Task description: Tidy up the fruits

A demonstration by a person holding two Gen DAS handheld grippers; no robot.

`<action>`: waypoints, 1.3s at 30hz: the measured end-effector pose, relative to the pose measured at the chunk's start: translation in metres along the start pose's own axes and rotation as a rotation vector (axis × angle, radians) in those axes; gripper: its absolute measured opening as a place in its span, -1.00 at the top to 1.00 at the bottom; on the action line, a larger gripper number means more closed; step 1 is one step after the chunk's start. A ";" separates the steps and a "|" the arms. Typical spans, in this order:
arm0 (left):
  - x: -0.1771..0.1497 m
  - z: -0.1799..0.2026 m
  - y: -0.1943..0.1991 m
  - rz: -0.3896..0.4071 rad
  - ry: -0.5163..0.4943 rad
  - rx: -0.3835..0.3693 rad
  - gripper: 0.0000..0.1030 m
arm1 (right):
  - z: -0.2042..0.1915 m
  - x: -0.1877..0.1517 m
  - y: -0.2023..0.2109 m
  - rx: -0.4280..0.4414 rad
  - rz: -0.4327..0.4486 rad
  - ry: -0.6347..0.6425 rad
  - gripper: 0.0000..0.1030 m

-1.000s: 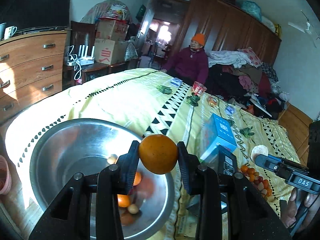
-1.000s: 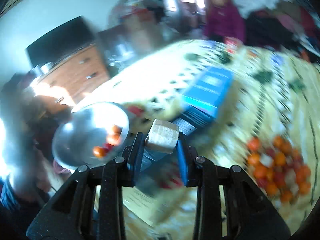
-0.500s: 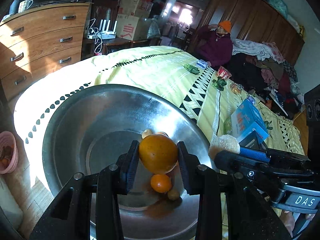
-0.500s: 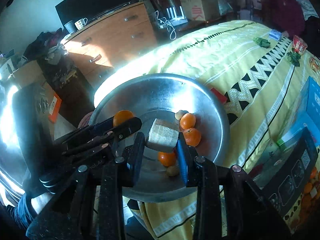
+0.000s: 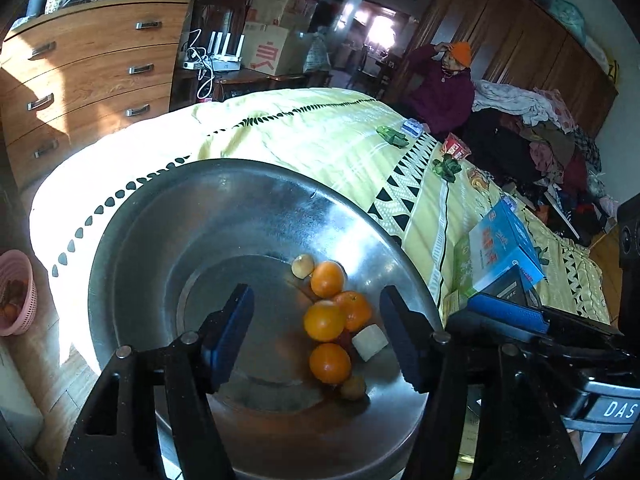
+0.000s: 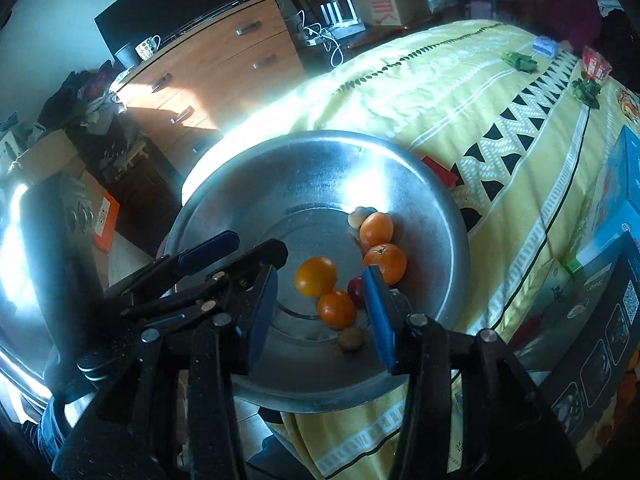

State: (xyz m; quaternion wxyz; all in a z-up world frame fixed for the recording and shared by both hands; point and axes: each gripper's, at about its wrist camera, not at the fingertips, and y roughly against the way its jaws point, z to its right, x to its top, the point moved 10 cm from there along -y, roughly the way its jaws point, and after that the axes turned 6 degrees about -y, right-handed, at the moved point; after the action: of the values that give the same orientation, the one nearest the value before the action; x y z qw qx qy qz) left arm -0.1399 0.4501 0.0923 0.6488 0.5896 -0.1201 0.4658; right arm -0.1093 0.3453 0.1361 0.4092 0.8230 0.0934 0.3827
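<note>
Steel bowl resting on the near corner of a yellow patterned bedspread, viewed from both wrist cameras. Left gripper: jaws have just been opening and now stand apart over the bowl, with nothing pressed between the pads. Right gripper: jaws likewise have just been opening and stand apart, released. Four oranges lie loose on the bowl floor in a cluster toward its right side, touching or nearly touching one another. A pale cut block of fruit lies beside them, its long axis running diagonally across the bowl floor, tilted; in the right wrist view it is hidden behind the finger. Two small tan round fruits sit at the far and near ends of the cluster. A blue box lies on the bedspread to the right, apart from the bowl
</note>
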 end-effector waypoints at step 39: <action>-0.063 0.257 0.164 0.182 -0.358 -0.384 -0.58 | 0.158 -0.249 0.236 -0.312 0.342 -0.327 -0.35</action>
State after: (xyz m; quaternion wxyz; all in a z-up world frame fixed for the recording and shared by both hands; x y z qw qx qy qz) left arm -0.1950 0.1745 0.2257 0.6726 0.5155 -0.3714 0.3794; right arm -0.2067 -0.0192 0.1157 0.4703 0.8047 -0.1741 0.3179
